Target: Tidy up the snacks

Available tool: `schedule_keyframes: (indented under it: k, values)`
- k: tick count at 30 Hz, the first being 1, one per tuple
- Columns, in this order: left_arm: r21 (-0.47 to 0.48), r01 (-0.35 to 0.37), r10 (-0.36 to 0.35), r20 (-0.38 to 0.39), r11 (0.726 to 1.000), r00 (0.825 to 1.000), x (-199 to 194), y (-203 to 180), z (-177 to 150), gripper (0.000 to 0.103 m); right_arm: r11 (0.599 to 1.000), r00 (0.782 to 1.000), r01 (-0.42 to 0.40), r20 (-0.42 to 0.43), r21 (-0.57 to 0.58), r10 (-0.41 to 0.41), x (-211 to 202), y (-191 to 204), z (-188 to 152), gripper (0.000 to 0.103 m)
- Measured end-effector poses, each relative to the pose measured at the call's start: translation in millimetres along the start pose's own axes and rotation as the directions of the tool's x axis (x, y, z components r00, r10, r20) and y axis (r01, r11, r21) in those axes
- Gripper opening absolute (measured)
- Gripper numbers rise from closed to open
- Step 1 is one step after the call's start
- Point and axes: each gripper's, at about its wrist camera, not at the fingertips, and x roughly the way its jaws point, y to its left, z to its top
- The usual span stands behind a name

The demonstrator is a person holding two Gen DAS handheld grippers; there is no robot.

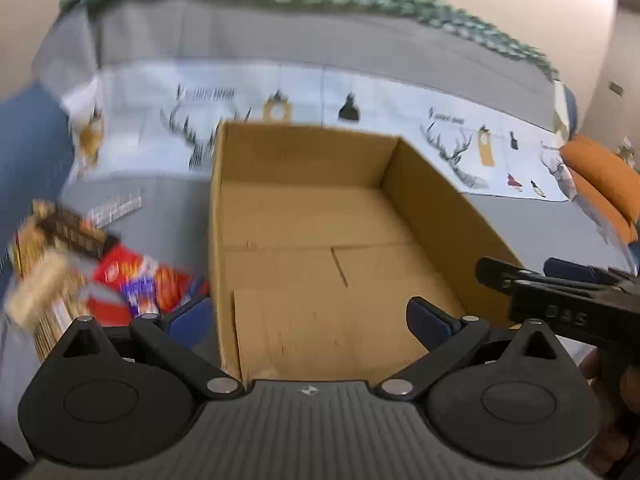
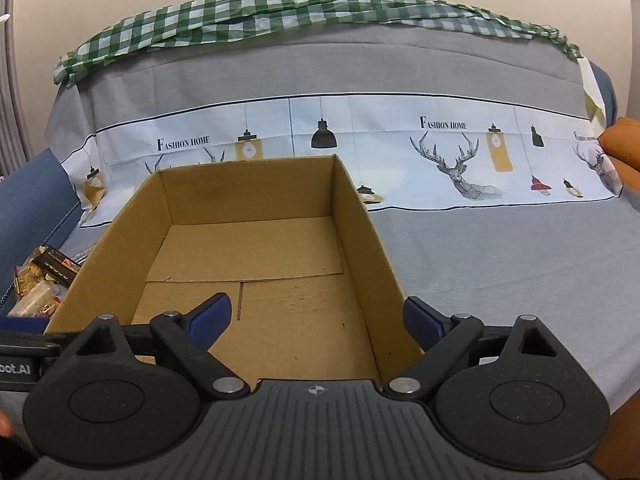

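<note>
An open cardboard box [image 1: 440, 208] with a bare floor sits on the sheet-covered sofa seat. A pile of snack packets [image 1: 132, 280] lies just left of it, with red-orange wrappers and a dark bar box [image 1: 76, 236]. My left gripper [image 1: 310, 318] is open, one finger outside the box's left wall and the other over its floor, holding nothing. In the right wrist view the box [image 2: 360, 240] fills the centre-left. My right gripper [image 2: 318, 318] is open astride the right wall, not pressing on it. The snacks [image 2: 40, 280] show at the far left. The right gripper [image 1: 552, 292] also appears in the left wrist view.
A grey sheet [image 2: 500, 264] with a printed deer-and-lamp band covers the sofa. A green checked cloth [image 2: 240, 20] lies along the backrest top. An orange cushion [image 1: 600, 176] sits at the right end, and the blue sofa arm [image 2: 32, 200] rises on the left.
</note>
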Motion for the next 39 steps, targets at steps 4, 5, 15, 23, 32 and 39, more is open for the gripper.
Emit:
schedule_keyframes:
  k: [4, 5, 15, 23, 32, 39]
  values:
    - [0.067, 0.006, -0.008, 0.035, 0.998, 0.999, -4.5, -13.0, -2.5, 0.103, 1.0, 1.0, 0.006, 0.004, -0.03, -0.006, -2.3, 4.4, 0.9, 0.089]
    - [0.072, 0.011, -0.014, 0.039, 0.997, 0.999, -5.1, -14.4, -3.1, 0.103, 0.999, 1.0, 0.004, 0.007, -0.039, -0.004, -2.9, 5.1, 0.3, 0.088]
    - [0.034, 0.034, -0.036, 0.051, 0.999, 0.998, -7.2, -4.5, -1.6, 0.103, 0.997, 0.999, -0.01, 0.047, -0.082, 0.014, -8.3, 11.5, -1.3, 0.088]
    - [0.03, 0.058, -0.06, 0.064, 0.998, 0.996, -9.7, -4.0, -2.0, 0.085, 0.997, 0.997, -0.027, 0.072, -0.069, 0.032, -9.2, 11.0, -2.4, 0.081]
    - [0.024, 0.09, -0.091, 0.073, 0.996, 0.993, -12.1, -1.1, -0.5, 0.072, 0.996, 0.995, -0.046, 0.086, -0.074, 0.052, -11.1, 12.0, -3.3, 0.08]
    - [0.02, 0.118, -0.119, 0.068, 0.993, 0.991, -12.2, 1.7, -0.2, 0.059, 0.997, 0.994, -0.051, 0.092, -0.061, 0.057, -13.4, 6.1, -3.4, 0.08]
